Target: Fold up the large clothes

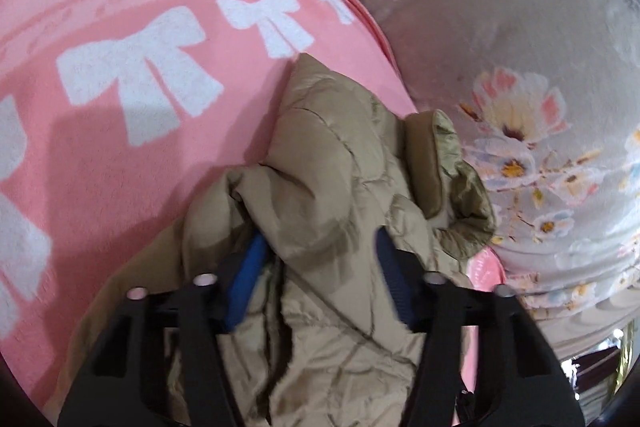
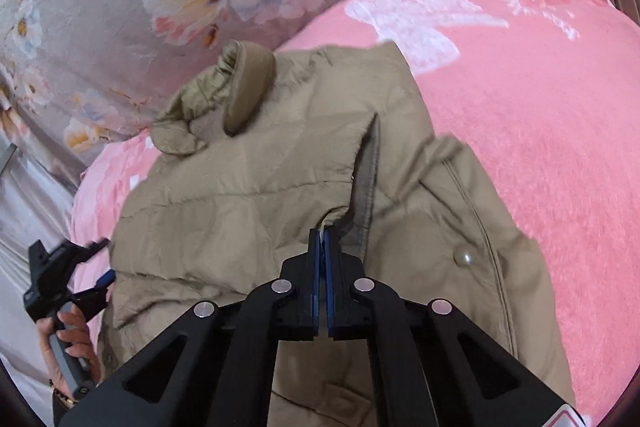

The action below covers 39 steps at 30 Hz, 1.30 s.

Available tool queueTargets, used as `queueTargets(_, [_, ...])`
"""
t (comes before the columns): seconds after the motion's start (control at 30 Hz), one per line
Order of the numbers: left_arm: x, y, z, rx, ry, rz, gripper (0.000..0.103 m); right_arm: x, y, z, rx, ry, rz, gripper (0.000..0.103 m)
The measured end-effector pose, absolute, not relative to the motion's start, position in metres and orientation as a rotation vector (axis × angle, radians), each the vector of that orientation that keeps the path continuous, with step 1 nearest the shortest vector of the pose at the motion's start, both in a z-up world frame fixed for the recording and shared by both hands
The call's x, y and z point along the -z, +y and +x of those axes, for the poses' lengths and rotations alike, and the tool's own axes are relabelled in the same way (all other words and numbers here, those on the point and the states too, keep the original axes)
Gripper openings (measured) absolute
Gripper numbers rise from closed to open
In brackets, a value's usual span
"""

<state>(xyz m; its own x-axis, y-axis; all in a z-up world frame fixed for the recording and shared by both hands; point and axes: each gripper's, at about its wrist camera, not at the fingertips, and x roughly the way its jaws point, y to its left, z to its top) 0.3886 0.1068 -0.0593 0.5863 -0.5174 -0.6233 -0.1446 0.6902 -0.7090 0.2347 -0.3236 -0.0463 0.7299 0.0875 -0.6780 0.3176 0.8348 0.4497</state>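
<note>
Left hand-held gripper (image 1: pixel 316 259): jaws partway open, a bunched fold of the tan padded jacket (image 1: pixel 340 195) between the blue pads; firm pinch? cannot tell. Jacket lies on the pink bow blanket (image 1: pixel 120 155), floral bedding (image 1: pixel 520 67) off at 2 o'clock. Right hand-held gripper (image 2: pixel 322 247): jaws closed tight on a jacket edge near the seam, cuffed sleeve (image 2: pixel 240 95) at 11 o'clock. Progress looks early to middle: jacket partly doubled but lumpy, sleeve loose, folds not yet squared.
</note>
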Motion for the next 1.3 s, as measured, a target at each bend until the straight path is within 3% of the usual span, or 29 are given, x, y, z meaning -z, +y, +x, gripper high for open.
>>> queueTargets(0.03, [0.060, 0.107, 0.390, 0.220, 0.942, -0.783, 0.024, 0.031, -0.324, 0.233, 0.139, 0.702, 0.551, 0.002])
queueTargets(0.07, [0.059, 0.108, 0.392, 0.200, 0.943, -0.763, 0.017, 0.017, -0.324, 0.232, 0.141, 0.663, 0.519, 0.002])
queueTargets(0.17, [0.054, 0.103, 0.390, 0.182, 0.927, -0.687, 0.010, -0.028, -0.323, 0.222, 0.120, 0.542, 0.438, 0.001])
queueTargets(0.27, [0.042, 0.086, 0.381, 0.142, 0.882, -0.513, 0.009, -0.025, -0.312, 0.230, 0.191, 0.573, 0.310, 0.001])
queueTargets(0.47, [0.059, 0.073, 0.379, 0.096, 0.893, -0.344, 0.009, 0.053, -0.320, 0.252, 0.245, 0.803, 0.294, 0.000])
queueTargets(0.77, [0.071, 0.046, 0.376, 0.051, 0.853, -0.141, 0.011, 0.083, -0.319, 0.259, 0.240, 0.868, 0.283, 0.000])
queueTargets(0.97, [0.069, 0.033, 0.374, 0.016, 0.848, -0.039, 0.013, 0.080, -0.326, 0.255, 0.218, 0.870, 0.318, 0.003])
queueTargets(1.1, [0.040, 0.042, 0.352, -0.009, 0.847, 0.031, 0.026, 0.045, -0.334, 0.216, 0.303, 0.799, 0.379, 0.022])
queueTargets(1.3, [-0.016, 0.014, 0.342, 0.082, 0.783, 0.036, 0.026, -0.008, -0.293, 0.237, 0.186, 0.711, 0.337, 0.022])
